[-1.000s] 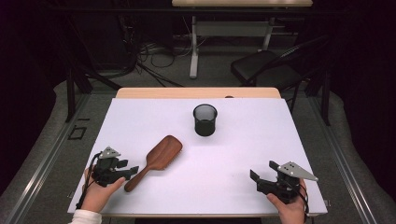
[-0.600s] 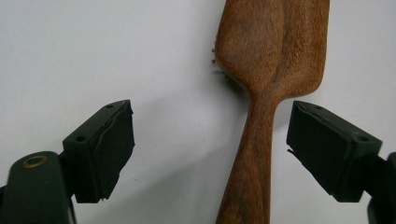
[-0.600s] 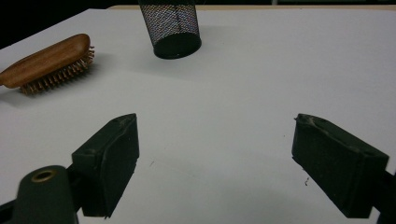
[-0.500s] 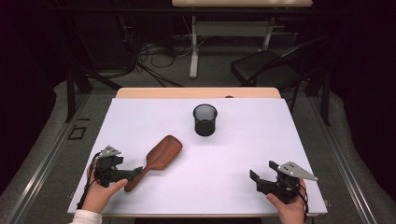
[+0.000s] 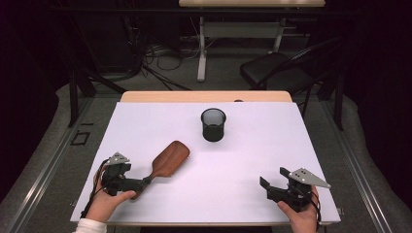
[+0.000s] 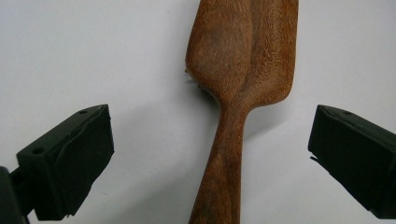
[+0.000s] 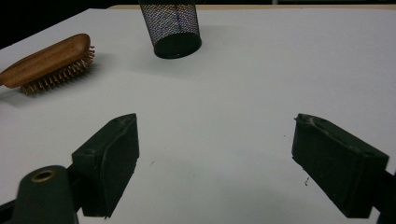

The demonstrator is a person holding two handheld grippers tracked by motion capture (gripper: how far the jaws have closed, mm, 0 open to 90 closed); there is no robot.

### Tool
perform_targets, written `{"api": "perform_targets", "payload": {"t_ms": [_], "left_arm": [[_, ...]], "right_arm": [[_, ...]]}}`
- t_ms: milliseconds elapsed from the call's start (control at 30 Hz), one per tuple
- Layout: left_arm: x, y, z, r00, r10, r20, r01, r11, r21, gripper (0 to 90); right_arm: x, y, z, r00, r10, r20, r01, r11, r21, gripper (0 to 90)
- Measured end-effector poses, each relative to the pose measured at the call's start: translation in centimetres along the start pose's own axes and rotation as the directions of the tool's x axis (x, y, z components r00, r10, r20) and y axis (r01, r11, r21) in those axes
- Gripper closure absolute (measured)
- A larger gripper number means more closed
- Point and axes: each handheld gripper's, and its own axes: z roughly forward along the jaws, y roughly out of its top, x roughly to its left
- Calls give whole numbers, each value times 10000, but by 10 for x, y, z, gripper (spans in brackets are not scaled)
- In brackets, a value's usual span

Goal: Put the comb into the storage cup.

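On the white tabletop [image 5: 243, 160], toward its left front, we find the brown wooden paddle hairbrush [image 5: 167, 160] lying bristles down, its handle pointing at the left gripper [image 5: 138, 183]. That gripper's jaws have just been opening and now stand wide — the handle [image 6: 219, 177] lies between them, touched by neither pad. The right gripper [image 5: 272, 187] rests well apart at the right front, jaws spread on nothing but bare table. A black wire-mesh cup [image 5: 213, 124] stands upright beyond the brush, near the table's middle. We judge the brush stiff and fairly light, its polished wood likely somewhat slippery under hard pads. The narrow handle, just below the flare of the head, appears the soundest place to grip — the head looks too broad, and the bristles [image 7: 56, 77] would yield under pressure. Held far from the head, it may droop.
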Motion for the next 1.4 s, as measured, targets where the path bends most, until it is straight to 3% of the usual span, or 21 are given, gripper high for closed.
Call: {"api": "perform_targets", "payload": {"t_ms": [433, 633, 800, 1400], "left_arm": [[-5, 3, -5, 9988, 155, 462, -139, 9993, -351, 5], [-9, 4, -3, 9984, 334, 455, -326, 9993, -201, 11], [-13, 6, -2, 9976, 618, 310, -625, 9978, 220, 14], [-17, 9, 6, 9955, 916, 256, -936, 9910, 955, 16]], "right_arm": [[0, 0, 0, 10000, -1, -17, 1, 10000, 13, 146], [0, 0, 0, 10000, -49, -7, 49, 10000, 16, 146], [0, 0, 0, 10000, -48, -12, 48, 10000, 29, 146], [0, 0, 0, 9999, -106, -8, 106, 9999, 103, 146]]}}
